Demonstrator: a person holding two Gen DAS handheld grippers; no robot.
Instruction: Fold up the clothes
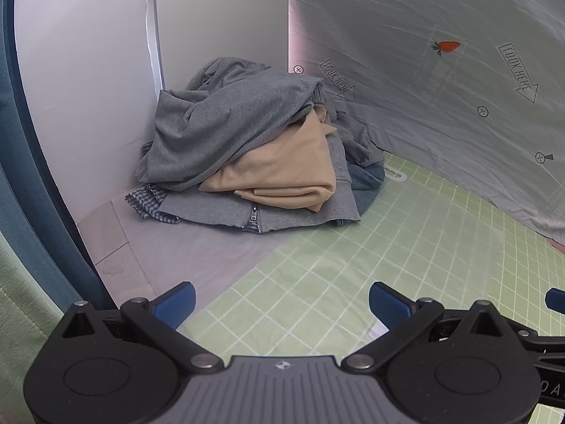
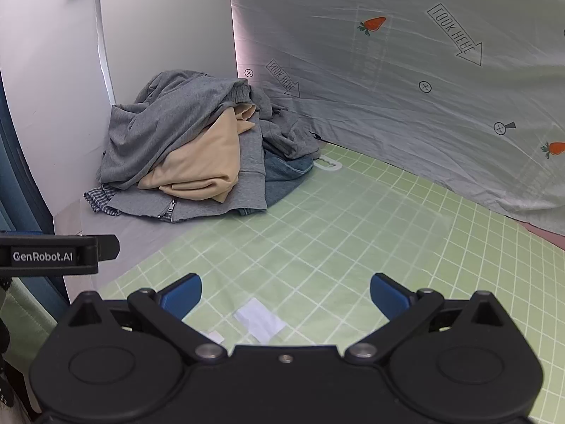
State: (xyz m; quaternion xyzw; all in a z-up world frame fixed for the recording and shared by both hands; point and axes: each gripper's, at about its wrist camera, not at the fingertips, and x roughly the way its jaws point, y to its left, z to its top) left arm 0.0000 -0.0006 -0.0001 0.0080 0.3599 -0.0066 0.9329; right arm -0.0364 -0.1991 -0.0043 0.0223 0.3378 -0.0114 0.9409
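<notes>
— How much room do I have?
— Plenty; the green grid mat [image 2: 353,233] lies bare ahead, hemmed by a white panel [image 1: 88,88] left and a printed sheet [image 2: 406,106] behind.
— Grippers?
— My left gripper [image 1: 281,305] and right gripper [image 2: 286,298] both hover, jaws spread, empty.
— Clothes?
— The clothes pile [image 1: 247,155] sits crumpled in the far-left corner; grey over beige.
</notes>
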